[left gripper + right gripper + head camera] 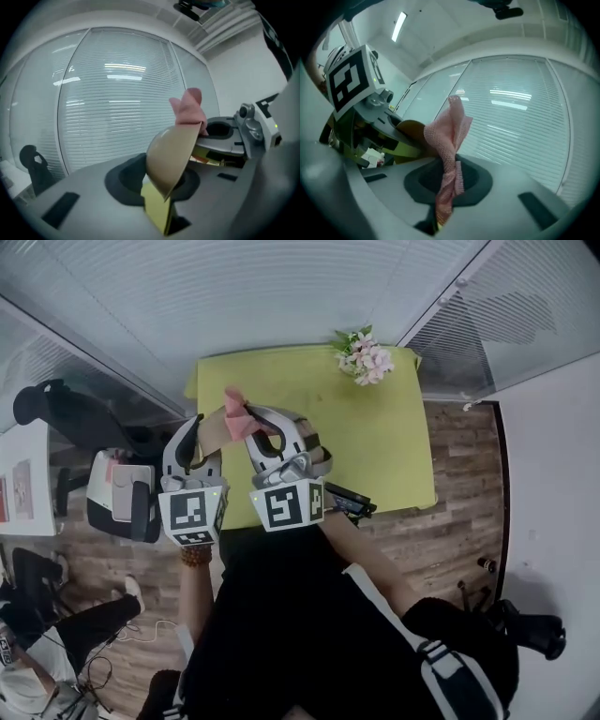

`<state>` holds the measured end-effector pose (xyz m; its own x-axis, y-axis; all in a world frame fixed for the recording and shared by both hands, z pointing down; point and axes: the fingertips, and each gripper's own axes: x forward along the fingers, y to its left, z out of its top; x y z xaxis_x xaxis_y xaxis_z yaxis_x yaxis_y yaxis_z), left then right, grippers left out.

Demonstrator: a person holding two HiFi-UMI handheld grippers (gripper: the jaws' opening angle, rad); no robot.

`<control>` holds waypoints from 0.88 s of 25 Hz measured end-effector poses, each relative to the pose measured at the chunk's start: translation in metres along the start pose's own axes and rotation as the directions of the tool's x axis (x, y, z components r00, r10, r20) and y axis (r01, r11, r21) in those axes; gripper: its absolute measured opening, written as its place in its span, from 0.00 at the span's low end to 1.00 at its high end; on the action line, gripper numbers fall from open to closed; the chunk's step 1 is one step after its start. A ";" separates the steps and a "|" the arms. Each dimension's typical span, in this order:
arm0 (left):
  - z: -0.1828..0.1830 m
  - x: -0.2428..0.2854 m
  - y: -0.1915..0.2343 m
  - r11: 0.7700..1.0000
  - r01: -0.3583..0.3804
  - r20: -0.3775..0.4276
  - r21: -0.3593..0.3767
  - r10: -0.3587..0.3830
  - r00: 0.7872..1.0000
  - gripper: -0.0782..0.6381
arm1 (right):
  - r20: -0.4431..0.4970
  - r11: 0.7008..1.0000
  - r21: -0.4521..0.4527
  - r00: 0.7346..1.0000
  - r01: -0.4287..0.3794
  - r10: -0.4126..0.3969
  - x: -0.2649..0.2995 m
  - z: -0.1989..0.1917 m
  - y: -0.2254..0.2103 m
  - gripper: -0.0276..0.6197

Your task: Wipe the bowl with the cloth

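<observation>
Left gripper (161, 206) clamps the rim of the tan bowl (168, 159), held tilted above the near left edge of the green table (375, 446). Beside the bowl, right gripper (443, 206) pinches the pink cloth (447, 136), which meets the bowl's upper rim.

We take this for an office: slatted blinds (281, 296) behind glass partitions close two sides, a black office chair (84, 418) stands on wood-plank floor (459, 456), a strip light (398, 26) runs overhead, and flowers (366, 357) sit at the far right corner of the bench (394, 446).
</observation>
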<state>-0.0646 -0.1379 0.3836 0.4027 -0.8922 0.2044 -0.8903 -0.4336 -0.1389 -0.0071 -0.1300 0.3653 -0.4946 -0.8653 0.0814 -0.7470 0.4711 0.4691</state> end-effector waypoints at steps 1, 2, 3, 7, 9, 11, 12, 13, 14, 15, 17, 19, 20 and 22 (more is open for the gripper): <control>0.002 -0.002 -0.001 1.000 0.000 0.013 -0.017 0.000 1.000 0.21 | 0.006 1.000 0.028 1.000 -0.003 0.003 -0.001 0.001 -0.001 0.06; 0.006 -0.004 -0.002 1.000 -0.004 0.029 -0.015 0.004 1.000 0.21 | 0.012 0.997 0.074 1.000 -0.011 0.010 -0.002 0.000 -0.002 0.06; 0.009 -0.006 -0.003 1.000 -0.007 0.046 -0.010 0.007 0.999 0.21 | 0.019 0.991 0.134 1.000 -0.024 0.021 -0.002 -0.002 -0.003 0.06; 0.021 -0.011 -0.002 0.998 -0.003 0.113 -0.055 0.009 0.994 0.21 | 0.071 0.905 0.411 0.994 -0.107 0.086 0.002 -0.006 -0.008 0.06; 0.025 -0.013 0.001 0.992 0.025 0.149 -0.125 -0.006 0.989 0.21 | 0.094 0.848 0.510 0.989 -0.148 0.116 0.004 -0.006 -0.009 0.06; 0.028 -0.015 0.003 0.978 0.063 0.186 -0.201 -0.025 0.982 0.21 | 0.127 0.760 0.619 0.980 -0.200 0.155 0.006 -0.007 -0.009 0.06; 0.030 -0.016 0.004 0.969 0.081 0.202 -0.233 -0.033 0.979 0.21 | 0.148 0.699 0.677 0.973 -0.230 0.176 0.007 -0.008 -0.008 0.06; 0.031 -0.017 0.004 0.960 0.098 0.218 -0.263 -0.040 0.975 0.21 | 0.173 0.631 0.732 0.965 -0.259 0.197 0.007 -0.009 -0.007 0.06; 0.033 -0.018 0.003 0.950 0.116 0.232 -0.288 -0.048 0.972 0.21 | 0.198 0.560 0.778 0.957 -0.286 0.213 0.007 -0.010 -0.006 0.06; 0.035 -0.019 0.003 0.941 0.134 0.244 -0.310 -0.058 0.968 0.21 | 0.223 0.494 0.813 0.948 -0.308 0.225 0.007 -0.010 -0.005 0.06; 0.037 -0.019 0.002 0.924 0.169 0.262 -0.342 -0.078 0.962 0.21 | 0.263 0.390 0.855 0.934 -0.341 0.240 0.007 -0.010 -0.004 0.06; 0.039 -0.019 0.002 0.898 0.207 0.289 -0.388 -0.095 0.952 0.21 | 0.299 0.311 0.875 0.919 -0.371 0.257 0.007 -0.009 -0.002 0.06; 0.040 -0.020 0.003 0.876 0.231 0.313 -0.423 -0.099 0.945 0.21 | 0.324 0.260 0.882 0.907 -0.393 0.269 0.007 -0.008 0.000 0.06; 0.043 -0.023 0.005 0.828 0.279 0.365 -0.487 -0.098 0.926 0.21 | 0.391 0.129 0.888 0.873 -0.441 0.291 0.007 -0.003 0.005 0.06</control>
<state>-0.0693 -0.1253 0.3370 0.5376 -0.8297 -0.1506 -0.7280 -0.5468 0.4137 -0.0128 -0.1344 0.3709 -0.8231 -0.5514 -0.1359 -0.2732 0.5942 -0.7565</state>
